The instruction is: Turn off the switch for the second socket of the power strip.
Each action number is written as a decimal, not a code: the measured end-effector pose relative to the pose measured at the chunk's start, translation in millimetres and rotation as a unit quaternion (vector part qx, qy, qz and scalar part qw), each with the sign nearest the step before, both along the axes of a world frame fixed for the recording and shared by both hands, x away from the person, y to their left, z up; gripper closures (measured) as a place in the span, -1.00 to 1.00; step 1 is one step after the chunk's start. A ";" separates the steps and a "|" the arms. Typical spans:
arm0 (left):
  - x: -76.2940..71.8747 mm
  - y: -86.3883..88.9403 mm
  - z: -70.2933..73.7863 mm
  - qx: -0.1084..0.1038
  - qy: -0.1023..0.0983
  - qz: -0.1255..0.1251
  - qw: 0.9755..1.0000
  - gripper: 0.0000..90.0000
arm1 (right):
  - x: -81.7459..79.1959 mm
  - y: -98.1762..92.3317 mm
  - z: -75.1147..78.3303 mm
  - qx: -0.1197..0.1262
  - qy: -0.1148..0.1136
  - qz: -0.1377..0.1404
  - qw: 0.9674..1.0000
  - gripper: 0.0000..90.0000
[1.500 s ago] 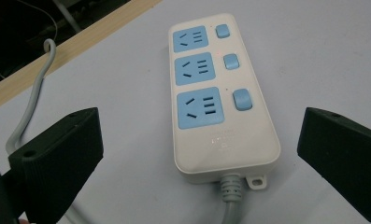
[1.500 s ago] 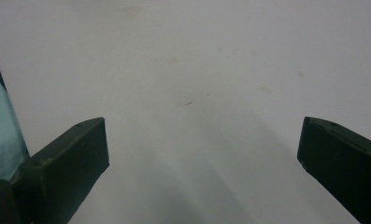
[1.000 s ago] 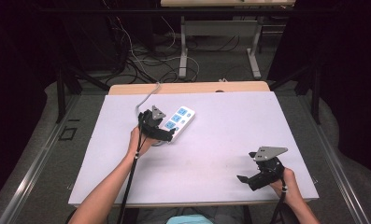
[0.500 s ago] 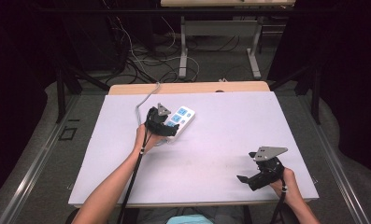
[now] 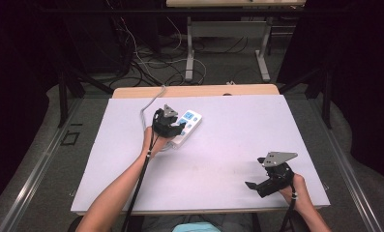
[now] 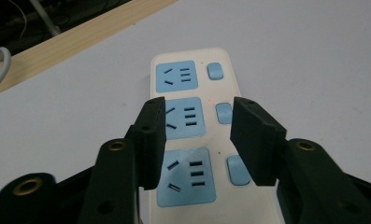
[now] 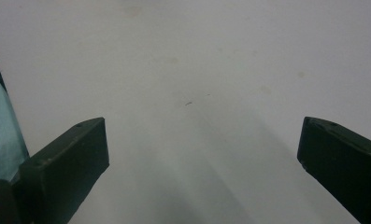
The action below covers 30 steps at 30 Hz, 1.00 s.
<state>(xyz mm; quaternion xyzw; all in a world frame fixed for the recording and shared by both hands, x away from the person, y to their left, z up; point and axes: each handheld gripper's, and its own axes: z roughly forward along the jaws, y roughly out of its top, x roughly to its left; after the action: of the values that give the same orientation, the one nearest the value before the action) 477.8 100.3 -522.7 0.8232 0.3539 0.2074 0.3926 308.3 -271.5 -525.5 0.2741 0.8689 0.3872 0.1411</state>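
A white power strip [image 5: 190, 122] with blue sockets and blue switches lies at the table's far left. My left gripper [image 5: 176, 127] hovers over its near end. In the left gripper view the strip [image 6: 188, 79] runs away beneath the gripper [image 6: 198, 135]. The jaws have just been closing and stand partly apart above the middle socket, with no pad pressing on anything. My right gripper [image 5: 253, 186] rests near the front right corner, pointing left. Its own view shows the gripper [image 7: 202, 158] wide open over bare table.
The white table [image 5: 238, 130] has a wooden strip [image 5: 194, 91] along its far edge. The power strip's grey cable [image 5: 150, 102] runs off the back left. Beyond lie the floor, more cables and another table's legs [image 5: 189, 53].
The left gripper has edged a little farther over the power strip and its jaws have narrowed. The right hand and gripper have stayed in place.
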 end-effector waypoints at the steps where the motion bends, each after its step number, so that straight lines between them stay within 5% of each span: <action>1: 0.7 -0.1 -0.5 -0.002 0.001 -0.003 1.000 0.32 | -0.3 0.2 0.0 0.001 0.002 -0.001 1.000 -0.96; 11: 6.5 -7.3 -2.1 -0.015 0.005 -0.017 1.000 0.99 | -0.3 0.0 -0.2 0.001 0.000 -0.004 1.000 -0.96; 30: 13.5 -17.6 -7.8 -0.004 0.017 -0.030 0.999 1.00 | -0.7 -0.4 -0.2 0.000 -0.001 0.000 1.000 -0.96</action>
<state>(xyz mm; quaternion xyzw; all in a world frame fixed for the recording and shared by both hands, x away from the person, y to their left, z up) 491.3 82.8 -530.5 0.8353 0.3369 0.1802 0.3954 307.6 -271.8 -525.6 0.2738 0.8689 0.3873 0.1419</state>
